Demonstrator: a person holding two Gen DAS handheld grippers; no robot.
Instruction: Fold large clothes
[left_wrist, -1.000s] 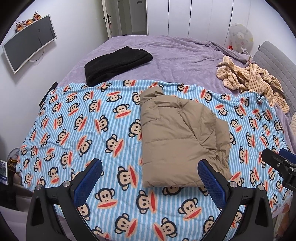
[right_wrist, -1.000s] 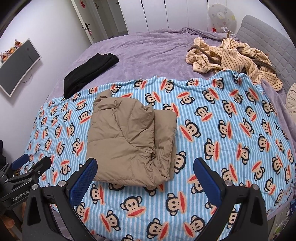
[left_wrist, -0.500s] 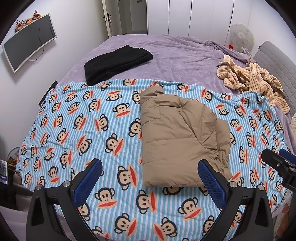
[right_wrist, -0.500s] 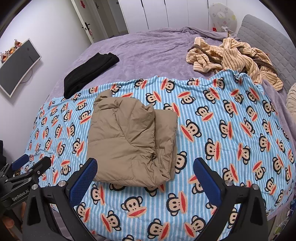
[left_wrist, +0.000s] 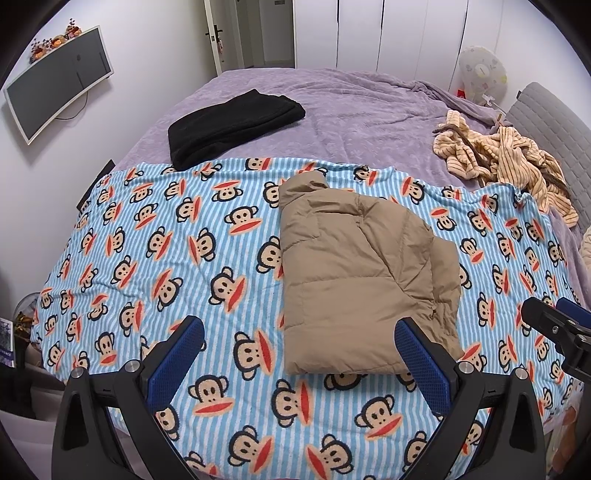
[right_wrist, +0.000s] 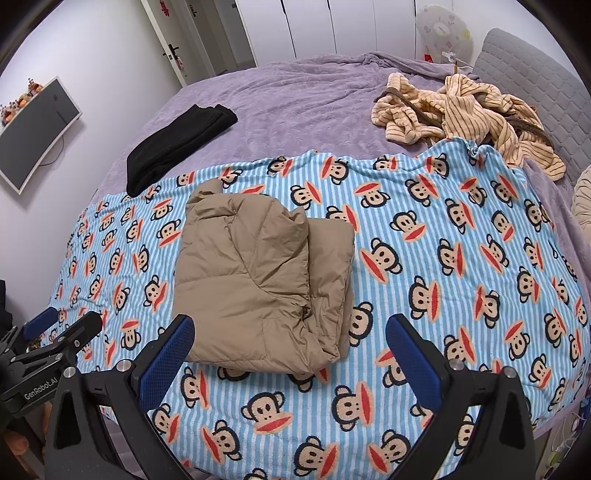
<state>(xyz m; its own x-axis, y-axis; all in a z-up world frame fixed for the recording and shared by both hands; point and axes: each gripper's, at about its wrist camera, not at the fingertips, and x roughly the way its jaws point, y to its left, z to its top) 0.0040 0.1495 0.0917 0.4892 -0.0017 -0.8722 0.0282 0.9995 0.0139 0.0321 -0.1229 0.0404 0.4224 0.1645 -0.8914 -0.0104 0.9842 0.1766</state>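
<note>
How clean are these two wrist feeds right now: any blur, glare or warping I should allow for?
Left wrist view: sharp, even indoor light, no glare; fisheye bends the wall-mounted grey monitor and darkens the corners. Right wrist view: equally sharp; the folded tan puffer jacket casts only soft shadow, and the edges curve strongly.

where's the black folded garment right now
The black folded garment lies on the purple bedspread, just beyond the far left corner of the monkey-print blanket. It is up and left of the tan jacket in both wrist views.
</note>
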